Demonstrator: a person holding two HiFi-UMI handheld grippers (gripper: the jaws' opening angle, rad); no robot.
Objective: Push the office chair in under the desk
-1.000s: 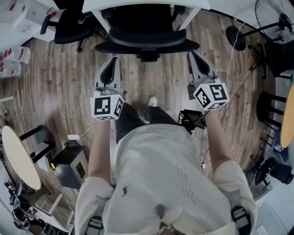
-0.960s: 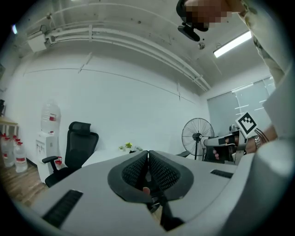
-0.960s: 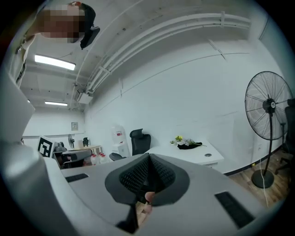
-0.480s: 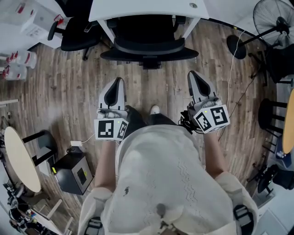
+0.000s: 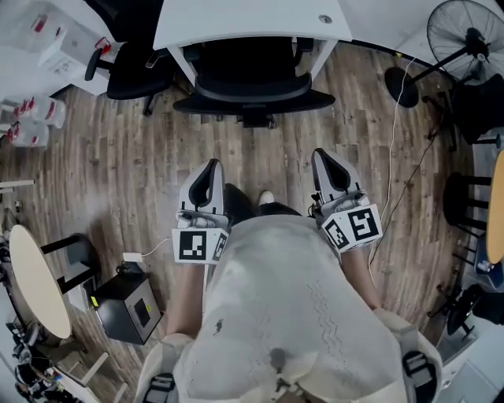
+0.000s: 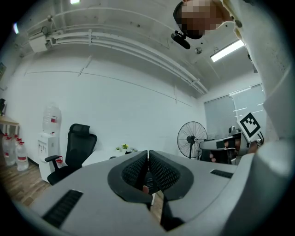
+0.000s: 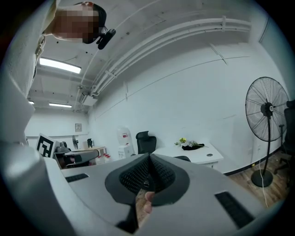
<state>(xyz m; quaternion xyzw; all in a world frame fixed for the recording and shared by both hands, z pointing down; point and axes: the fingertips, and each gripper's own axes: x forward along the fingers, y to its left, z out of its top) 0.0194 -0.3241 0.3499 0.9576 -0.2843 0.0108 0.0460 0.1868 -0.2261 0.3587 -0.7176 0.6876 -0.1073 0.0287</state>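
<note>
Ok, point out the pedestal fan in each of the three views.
Head view: the pedestal fan is in the top right corner, right of the desk.
Left gripper view: the fan is right of centre, against the white wall.
Right gripper view: the fan stands tall at the far right edge.
Shared landmark: the spare black office chair, left of the desk in every view.

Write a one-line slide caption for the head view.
Office chair tucked under the white desk; left claw and right claw shut, empty, clear of it.
</note>
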